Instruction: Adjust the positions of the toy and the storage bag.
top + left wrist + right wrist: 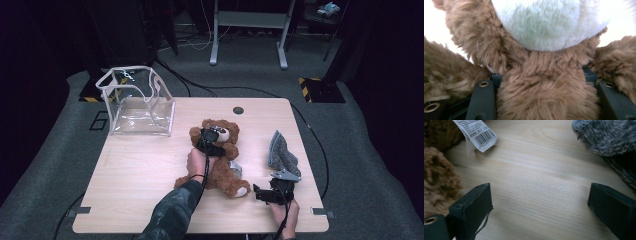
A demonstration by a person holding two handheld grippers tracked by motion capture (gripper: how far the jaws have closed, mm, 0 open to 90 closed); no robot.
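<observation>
Half the teddy bear [222,160] lies hidden beneath the left gripper [210,141].

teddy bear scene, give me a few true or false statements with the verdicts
1. The left gripper has its jaws on either side of the teddy bear. True.
2. The right gripper is shut on the grey knit cloth. False: its jaws stand wide apart over bare table, holding nothing.
3. The clear plastic bag stands at the far left corner of the table. True.
4. The teddy bear is inside the clear plastic bag. False: it lies on the table, apart from the bag.
5. A barcode tag hangs from the teddy bear. True.
6. The grey knit cloth lies to the left of the bear in the high view. False: it lies to the bear's right.
</observation>
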